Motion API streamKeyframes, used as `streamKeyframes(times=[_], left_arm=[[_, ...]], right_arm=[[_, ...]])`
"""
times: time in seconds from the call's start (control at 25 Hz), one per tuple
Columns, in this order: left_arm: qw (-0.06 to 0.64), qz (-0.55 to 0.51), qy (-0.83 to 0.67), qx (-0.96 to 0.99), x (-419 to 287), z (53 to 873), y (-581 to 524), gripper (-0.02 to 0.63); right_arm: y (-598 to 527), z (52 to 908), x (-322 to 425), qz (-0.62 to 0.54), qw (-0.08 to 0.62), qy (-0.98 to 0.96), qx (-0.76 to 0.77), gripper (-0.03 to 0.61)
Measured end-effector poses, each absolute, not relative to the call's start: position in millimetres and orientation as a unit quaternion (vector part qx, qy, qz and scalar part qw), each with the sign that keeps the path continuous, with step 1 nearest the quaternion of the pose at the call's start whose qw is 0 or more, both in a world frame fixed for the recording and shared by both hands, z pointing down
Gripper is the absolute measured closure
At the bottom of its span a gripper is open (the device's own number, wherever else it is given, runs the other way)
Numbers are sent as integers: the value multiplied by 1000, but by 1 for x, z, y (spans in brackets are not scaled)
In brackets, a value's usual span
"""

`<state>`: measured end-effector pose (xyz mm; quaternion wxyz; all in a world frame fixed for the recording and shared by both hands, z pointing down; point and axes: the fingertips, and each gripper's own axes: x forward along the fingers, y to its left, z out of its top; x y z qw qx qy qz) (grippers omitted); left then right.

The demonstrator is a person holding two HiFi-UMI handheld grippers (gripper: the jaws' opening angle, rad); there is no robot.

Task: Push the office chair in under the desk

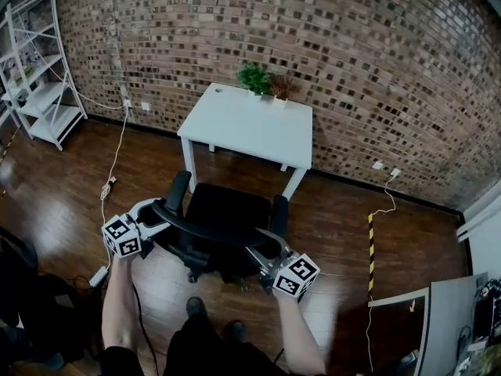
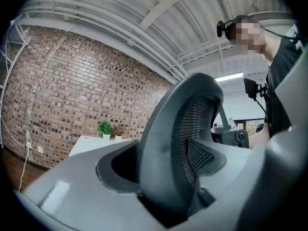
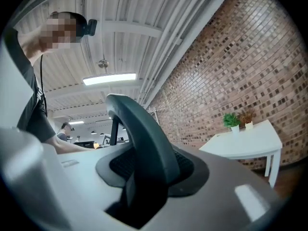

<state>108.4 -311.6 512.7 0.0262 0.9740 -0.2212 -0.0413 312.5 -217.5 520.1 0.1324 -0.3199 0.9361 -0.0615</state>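
Observation:
A black office chair point(image 1: 223, 214) stands on the wood floor just in front of the white desk point(image 1: 250, 124), its seat facing the desk. My left gripper point(image 1: 156, 210) is shut on the left end of the backrest's top rim, and my right gripper point(image 1: 262, 251) is shut on the right end. In the left gripper view the mesh backrest point(image 2: 173, 129) fills the gap between the jaws of the left gripper point(image 2: 163, 196). In the right gripper view the backrest rim point(image 3: 144, 134) rises out of the right gripper point(image 3: 139, 201). The desk point(image 3: 245, 143) shows beyond.
Two small potted plants point(image 1: 262, 81) stand at the desk's far edge against the brick wall point(image 1: 352, 69). A white shelf unit point(image 1: 43, 77) is at the far left. Cables point(image 1: 106, 190) run across the floor on the left, and striped tape point(image 1: 371, 241) lies on the right.

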Motion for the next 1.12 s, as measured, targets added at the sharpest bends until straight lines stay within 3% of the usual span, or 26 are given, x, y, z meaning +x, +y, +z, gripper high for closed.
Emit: streamKeyframes(times=[0.4, 1.12], left_arm=[[24, -52, -187, 981, 89, 506, -444, 201], [16, -51, -179, 982, 156, 550, -625, 202]], right_arm=[[-344, 533, 292, -59, 126, 924, -356, 403], [-528, 566, 363, -80, 126, 916, -371, 397]])
